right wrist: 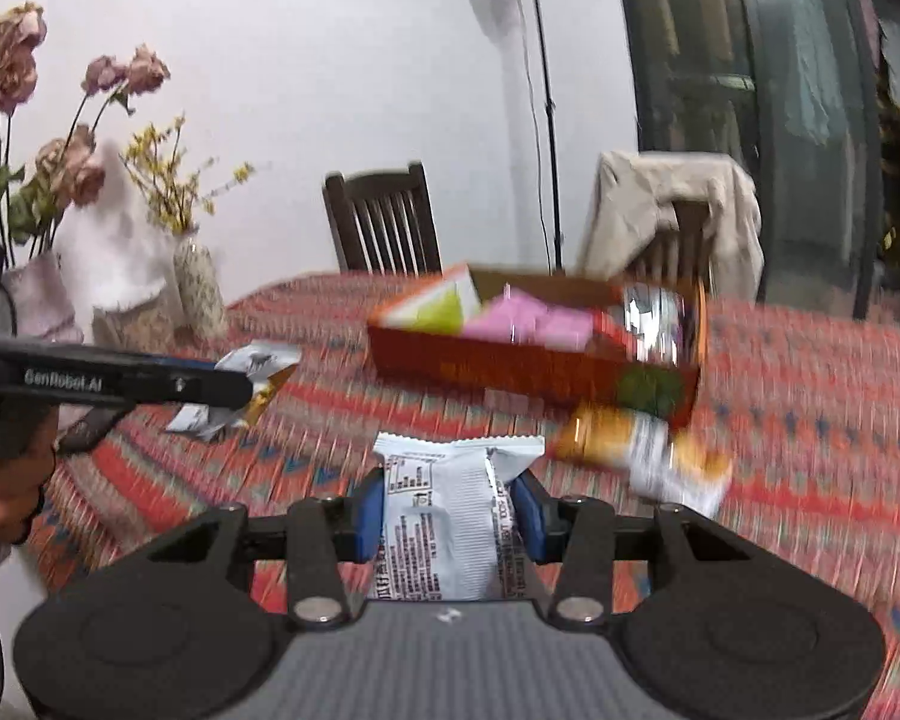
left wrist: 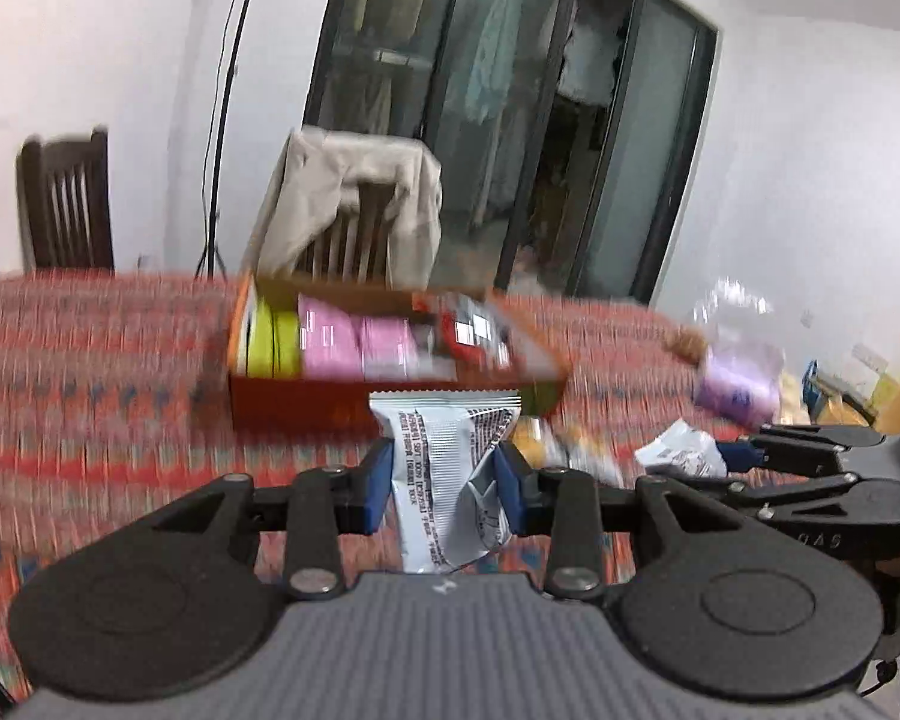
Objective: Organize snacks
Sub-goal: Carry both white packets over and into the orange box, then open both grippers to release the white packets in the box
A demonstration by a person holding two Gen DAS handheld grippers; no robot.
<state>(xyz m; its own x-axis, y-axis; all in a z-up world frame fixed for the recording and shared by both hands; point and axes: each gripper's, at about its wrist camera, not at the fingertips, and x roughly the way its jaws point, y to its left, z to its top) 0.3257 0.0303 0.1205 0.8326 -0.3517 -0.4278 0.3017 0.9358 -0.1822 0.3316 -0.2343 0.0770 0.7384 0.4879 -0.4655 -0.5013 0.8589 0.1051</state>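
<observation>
Dried flowers (right wrist: 42, 120) in vases, chair (right wrist: 384, 222) (cloth-draped one beside).

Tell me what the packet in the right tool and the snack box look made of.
Packet: thin glossy plastic or foil film, judging by its crinkles, sheen and serrated sealed edge. Snack box: likely printed cardboard, with thin, flat, straight orange walls; blur leaves the finish uncertain.

Your left gripper (left wrist: 445, 483) is clamped on a silver packet (left wrist: 450, 480); your right gripper (right wrist: 450, 504) pinches a white packet (right wrist: 450, 516), both held level.
</observation>
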